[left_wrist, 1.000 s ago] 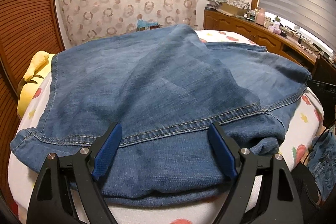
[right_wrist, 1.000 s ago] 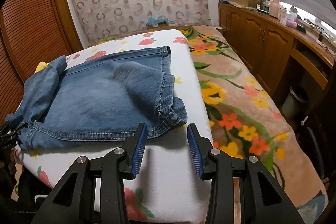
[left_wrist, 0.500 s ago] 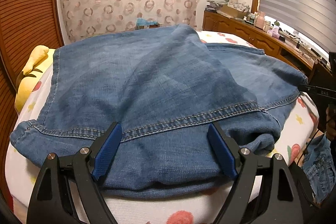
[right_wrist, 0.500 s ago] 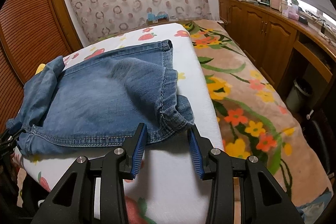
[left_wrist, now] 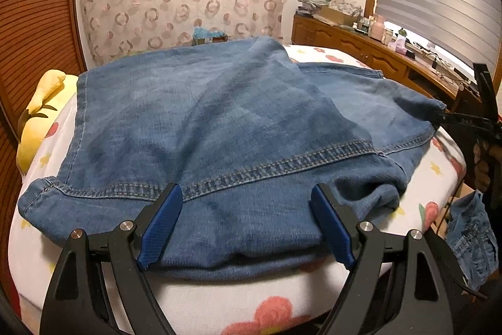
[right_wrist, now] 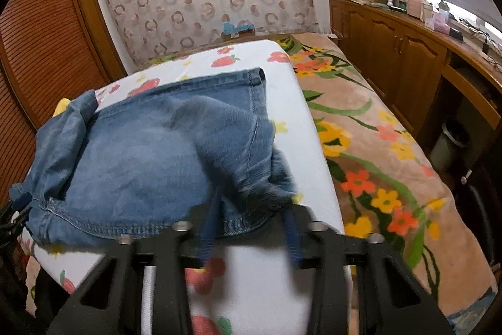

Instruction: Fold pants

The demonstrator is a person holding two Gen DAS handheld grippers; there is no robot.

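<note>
A: Right wrist view: the right gripper (right_wrist: 249,225) is closing on the near corner of the jeans (right_wrist: 141,165); cloth sits between the jaws.

B: And the left gripper (left_wrist: 248,222)?

A: Spread wide over the hem, gripping nothing. The jeans lie partly folded on the padded board (right_wrist: 288,256); another fold looks needed.

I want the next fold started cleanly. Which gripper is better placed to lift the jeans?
Right. The right gripper is closing around a corner of the blue denim jeans; the left gripper stands wide open over the hem.
</note>
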